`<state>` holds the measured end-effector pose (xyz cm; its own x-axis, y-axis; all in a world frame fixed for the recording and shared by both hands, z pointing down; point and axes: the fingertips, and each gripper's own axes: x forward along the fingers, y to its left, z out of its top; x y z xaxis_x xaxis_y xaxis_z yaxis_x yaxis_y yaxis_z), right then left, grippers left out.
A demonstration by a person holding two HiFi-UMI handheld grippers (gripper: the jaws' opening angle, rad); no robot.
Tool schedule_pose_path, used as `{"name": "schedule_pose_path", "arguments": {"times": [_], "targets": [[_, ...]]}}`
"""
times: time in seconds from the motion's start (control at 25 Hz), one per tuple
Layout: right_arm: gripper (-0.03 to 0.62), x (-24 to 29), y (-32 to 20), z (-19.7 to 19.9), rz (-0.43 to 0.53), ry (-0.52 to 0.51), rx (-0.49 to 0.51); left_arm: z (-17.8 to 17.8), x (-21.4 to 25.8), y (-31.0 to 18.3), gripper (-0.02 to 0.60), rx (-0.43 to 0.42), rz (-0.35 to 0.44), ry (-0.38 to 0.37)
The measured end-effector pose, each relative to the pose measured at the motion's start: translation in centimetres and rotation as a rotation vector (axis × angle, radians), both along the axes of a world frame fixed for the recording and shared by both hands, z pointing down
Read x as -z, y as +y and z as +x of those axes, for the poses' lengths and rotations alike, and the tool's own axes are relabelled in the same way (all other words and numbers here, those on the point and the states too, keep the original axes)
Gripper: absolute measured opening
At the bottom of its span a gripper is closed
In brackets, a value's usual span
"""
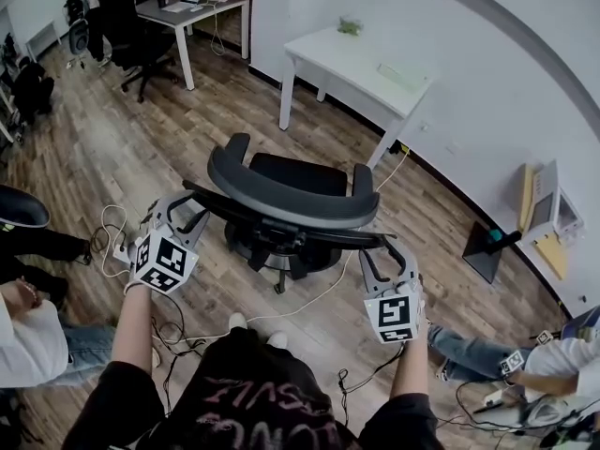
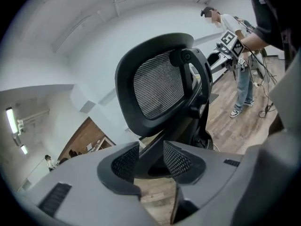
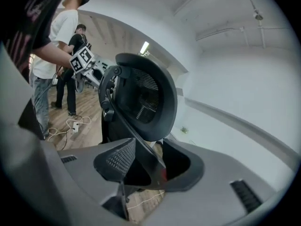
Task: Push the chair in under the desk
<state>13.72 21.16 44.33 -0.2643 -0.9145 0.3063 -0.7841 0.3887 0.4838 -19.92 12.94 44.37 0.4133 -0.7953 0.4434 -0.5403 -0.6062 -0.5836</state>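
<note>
A black office chair with a mesh back stands on the wood floor, its back turned toward me. Beyond it, against the wall, is the white desk, and the chair is clear of it. My left gripper is at the left edge of the chair's back frame and my right gripper at the right edge. In the left gripper view the jaws of the left gripper stand apart around a black frame bar below the mesh back. The right gripper likewise straddles a slanting bar, its pads not pressing.
Cables trail over the floor beneath and beside the chair. Another desk with black chairs stands at the far left. People sit at the left and right. Boxes lie by the right wall.
</note>
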Motion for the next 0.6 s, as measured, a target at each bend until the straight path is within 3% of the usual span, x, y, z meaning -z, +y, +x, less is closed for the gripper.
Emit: {"name": "schedule_pose_path", "arguments": {"times": [0.12, 0.36, 0.6], "targets": [[0.199, -0.9, -0.1, 0.0, -0.03, 0.085, 0.012, 0.2, -0.5, -0.2, 0.189, -0.027, -0.007, -0.047], [0.199, -2.2, -0.6, 0.1, -0.07, 0.253, 0.029, 0.4, -1.7, -0.8, 0.215, -0.09, -0.006, -0.223], [0.199, -3.2, -1.3, 0.1, -0.104, 0.359, 0.071, 0.6, -2.8, -1.4, 0.224, -0.125, -0.022, -0.3]]}}
